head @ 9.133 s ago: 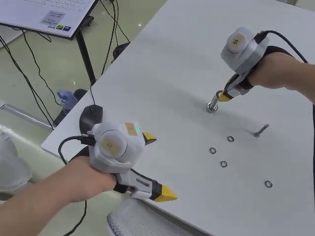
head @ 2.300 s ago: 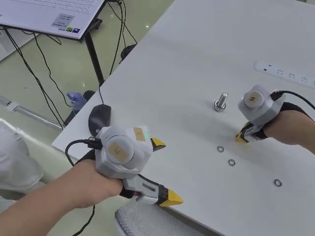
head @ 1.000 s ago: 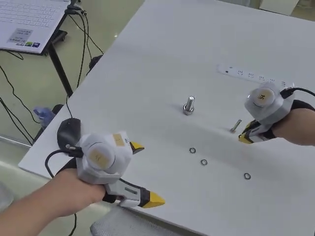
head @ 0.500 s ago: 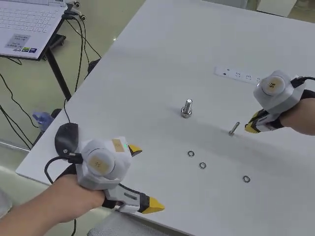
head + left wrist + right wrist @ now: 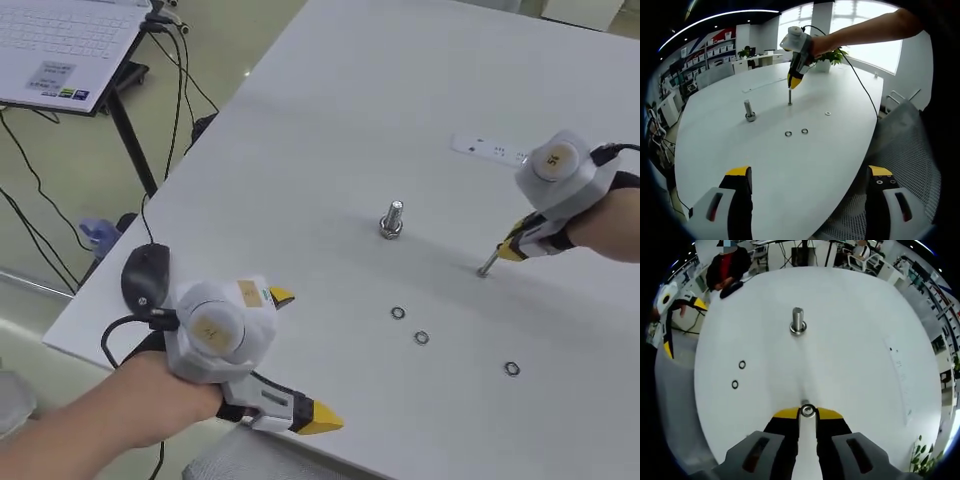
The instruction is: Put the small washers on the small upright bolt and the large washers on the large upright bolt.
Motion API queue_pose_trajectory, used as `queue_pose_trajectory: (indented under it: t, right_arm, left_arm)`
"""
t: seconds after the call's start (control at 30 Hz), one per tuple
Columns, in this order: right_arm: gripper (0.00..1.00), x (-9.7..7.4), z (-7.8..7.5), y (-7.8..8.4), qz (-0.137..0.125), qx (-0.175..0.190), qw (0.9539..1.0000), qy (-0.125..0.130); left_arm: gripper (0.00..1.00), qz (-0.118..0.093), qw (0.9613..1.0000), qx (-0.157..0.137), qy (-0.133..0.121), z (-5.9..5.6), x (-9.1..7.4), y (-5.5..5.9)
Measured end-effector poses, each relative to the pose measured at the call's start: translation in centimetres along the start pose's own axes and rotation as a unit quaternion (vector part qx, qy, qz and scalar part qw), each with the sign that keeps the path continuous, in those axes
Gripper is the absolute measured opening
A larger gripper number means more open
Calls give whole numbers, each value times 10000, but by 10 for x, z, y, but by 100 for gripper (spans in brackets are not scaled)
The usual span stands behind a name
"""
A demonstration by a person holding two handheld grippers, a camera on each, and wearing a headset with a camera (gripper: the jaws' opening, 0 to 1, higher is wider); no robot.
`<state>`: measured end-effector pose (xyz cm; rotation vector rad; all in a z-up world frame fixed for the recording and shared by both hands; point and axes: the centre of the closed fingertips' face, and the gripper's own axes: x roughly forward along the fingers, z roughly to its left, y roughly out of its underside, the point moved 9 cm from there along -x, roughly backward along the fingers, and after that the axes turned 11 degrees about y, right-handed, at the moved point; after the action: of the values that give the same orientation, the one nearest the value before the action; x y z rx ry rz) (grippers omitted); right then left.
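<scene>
I have the right gripper [image 5: 808, 418] clamped on the small bolt [image 5: 808, 411]; in its own view I look straight down the shank, with the two yellow tips drawn in tight on either side. In the left gripper view the small bolt hangs close to vertical directly below those tips, its lower end at the table [image 5: 765, 160]; I cannot tell whether it rests there fully. The left gripper [image 5: 810, 172] waits at the near edge of the table, jaws spread wide, nothing between them. The large bolt [image 5: 798, 320] stands upright ahead of the right gripper, well apart from it, on a broader base. Whether that base is the head alone or washers stacked on it, I cannot tell. Three washers [image 5: 398, 313] lie loose and flat on the table: two close together, ahead and to the left of the right gripper's tips, and one off on its own nearer that gripper. I cannot sort them by size from here. Judgement: the step in hand is standing the small bolt upright, which must be done before any small washer goes on. The next move calls for seating the lower end flat, easing the jaws apart evenly so neither tip drags the shank, then lifting straight up. The footing is narrow, so I expect it to topple at any sideways nudge. After that comes a washer: a thin ring on a smooth top, probably hard to pinch.
</scene>
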<state>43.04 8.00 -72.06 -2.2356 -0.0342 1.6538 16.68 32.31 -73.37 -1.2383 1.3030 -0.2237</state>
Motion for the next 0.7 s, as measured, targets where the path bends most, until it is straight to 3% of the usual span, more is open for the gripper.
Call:
queue_pose_trajectory:
  t: [0.13,0.7]
  right_arm:
    - [12,2,0,-1,-24,106,9999,-63]
    - [13,15,3,-2,169,-88,9998,-65]
  left_arm:
    - [97,-17,10000,-45,19,0,1,3]
    - [93,1,9999,-104,65,3,1,7]
